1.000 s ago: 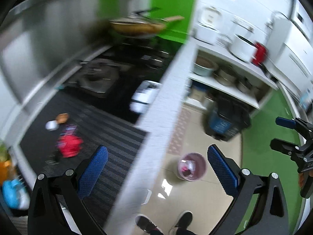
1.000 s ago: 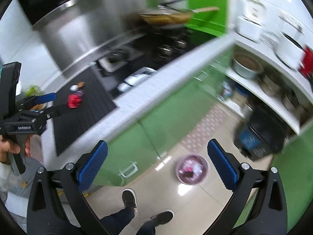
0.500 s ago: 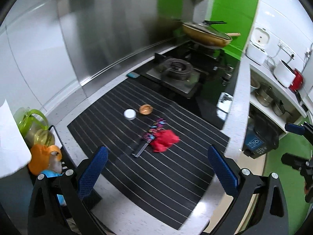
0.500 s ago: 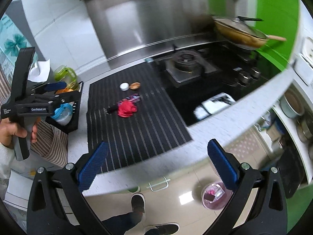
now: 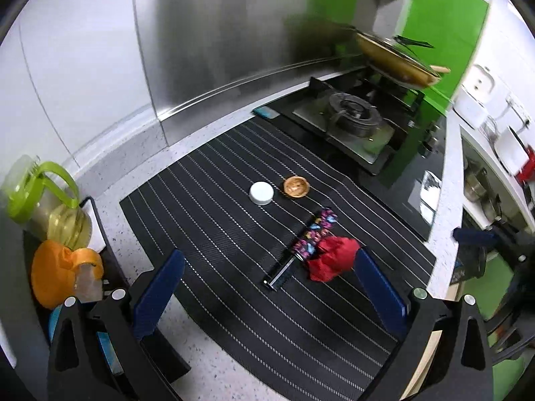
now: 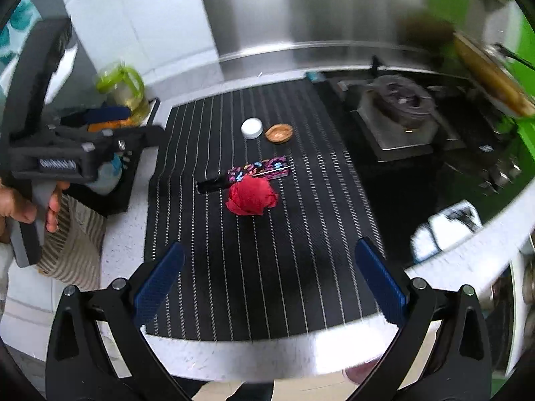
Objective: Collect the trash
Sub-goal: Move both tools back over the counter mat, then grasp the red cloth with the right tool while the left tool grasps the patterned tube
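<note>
Left gripper (image 5: 267,287) and right gripper (image 6: 267,282) held wide apart, nothing gripped. Trash seen mid-mat (image 5: 214,234): red crumpled wrapper (image 6: 251,196) touching colourful wrapper (image 6: 259,169); white cap (image 6: 251,127) beside brown shell (image 6: 279,133). Yellow liquid seen in green-handled jug (image 5: 43,207).

A speckled white counter (image 5: 140,153) runs under a brushed steel splashback (image 5: 214,33), with white wall panels (image 5: 73,67) at ten o'clock. At two o'clock a gas hob (image 5: 354,120) sits against bright green walls (image 5: 444,16). Open shelves (image 5: 485,180) stand at three o'clock.
</note>
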Available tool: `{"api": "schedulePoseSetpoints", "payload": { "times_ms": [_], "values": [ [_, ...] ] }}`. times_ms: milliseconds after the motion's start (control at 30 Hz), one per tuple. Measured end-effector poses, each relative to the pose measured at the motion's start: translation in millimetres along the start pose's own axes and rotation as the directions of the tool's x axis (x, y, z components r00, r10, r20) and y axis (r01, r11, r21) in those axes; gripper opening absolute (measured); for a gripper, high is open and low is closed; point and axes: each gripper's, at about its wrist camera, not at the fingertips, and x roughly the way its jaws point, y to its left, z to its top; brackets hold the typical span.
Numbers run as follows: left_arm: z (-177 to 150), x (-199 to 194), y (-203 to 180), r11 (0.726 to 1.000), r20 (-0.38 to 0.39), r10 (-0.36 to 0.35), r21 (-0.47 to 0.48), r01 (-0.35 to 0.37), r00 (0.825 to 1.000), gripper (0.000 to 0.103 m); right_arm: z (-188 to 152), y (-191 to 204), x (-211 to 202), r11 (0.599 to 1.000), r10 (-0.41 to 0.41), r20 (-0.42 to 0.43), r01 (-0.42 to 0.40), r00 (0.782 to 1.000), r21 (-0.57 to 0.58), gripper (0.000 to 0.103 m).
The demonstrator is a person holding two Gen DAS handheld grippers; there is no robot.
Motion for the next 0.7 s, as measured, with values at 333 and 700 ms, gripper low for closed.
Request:
{"api": "schedulePoseSetpoints", "payload": {
  "times_ms": [333, 700],
  "values": [
    [2.1, 42.4, 21.3, 0.997, -0.022, 0.027, -0.075, -0.028, 0.999, 0.098, 16.2, 5.1, 77.3, 0.992, 0.067, -0.074, -0.075, 0.995, -0.104, 0.100],
    [-2.6, 62.4, 30.3, 0.996, -0.043, 0.020, -0.085, -0.024, 0.999, 0.098, 26.8, 10.9, 113.9, 0.984, 0.080, -0.103, -0.095, 0.991, -0.150, 0.079]
  ]
}}
